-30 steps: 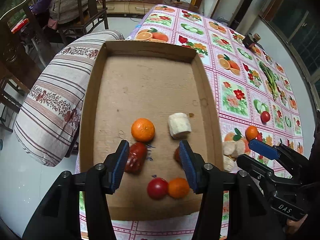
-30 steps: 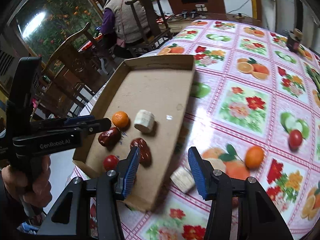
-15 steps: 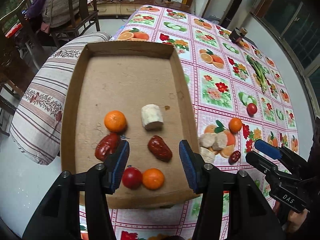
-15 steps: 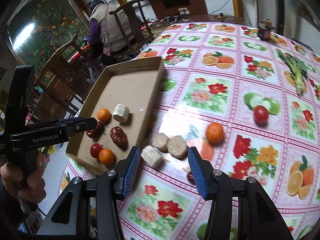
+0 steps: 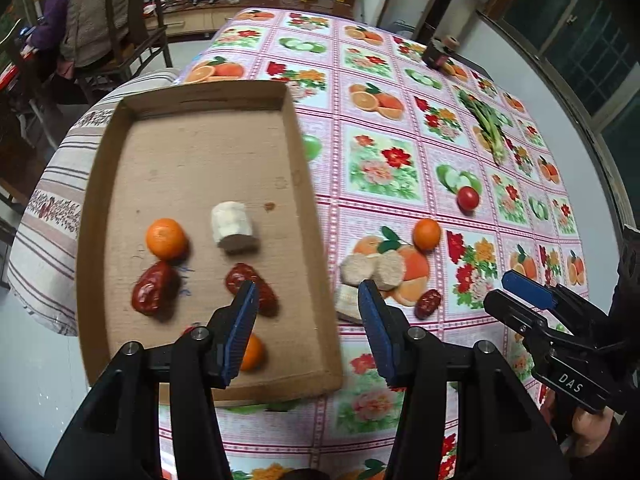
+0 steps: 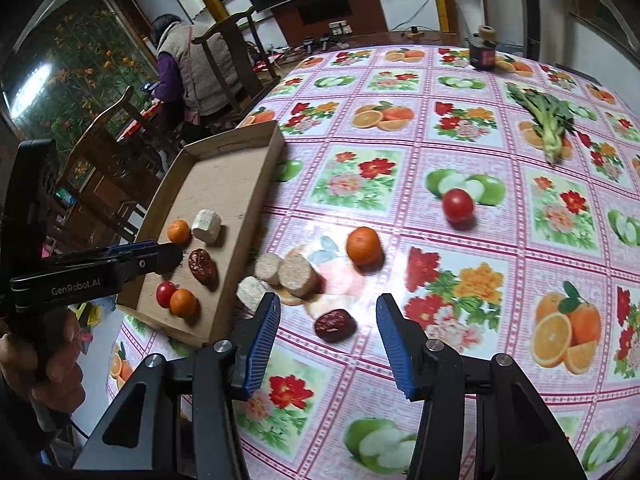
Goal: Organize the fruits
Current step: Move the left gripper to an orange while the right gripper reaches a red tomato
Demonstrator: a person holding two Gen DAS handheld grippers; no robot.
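Big table (image 6: pixel 500 240), flowered cloth, fruit scattered across it. Cardboard tray (image 5: pixel 320 280) at the left edge, hanging partly off the table.

Left gripper (image 5: pixel 306 328) above the tray's near right corner, jaws apart at a middling gap, holding nothing, touching nothing. Tray wall between the blue pads (image 5: pixel 240 332). Right gripper (image 6: pixel 328 340) out over the cloth, jaws likewise parted, empty, no contact. Seen from the left camera, off at the right edge, low over the cloth.

Inside the tray: white chunk (image 5: pixel 232 226) mid-floor, orange (image 5: pixel 166 239) to its left, dark red date (image 5: pixel 154 292) just below that orange, second date (image 5: pixel 250 286) at the left pad's tip, partly behind it. Another orange (image 5: pixel 254 354) half hidden behind the same pad, red tomato (image 6: pixel 165 294) touching it on the left.

On the cloth: three pale slices (image 6: pixel 280 274) bunched just beside the tray's right wall. Loose date (image 6: pixel 335 325) straight ahead of the right gripper, in line with the gap but beyond the tips, not between the pads. Loose orange (image 6: pixel 363 246) further on, near the slices. Loose tomato (image 6: pixel 458 205) beyond that, well apart. Green stalk (image 6: pixel 548 124) far back, dark jar (image 6: pixel 484 50) at the far edge.
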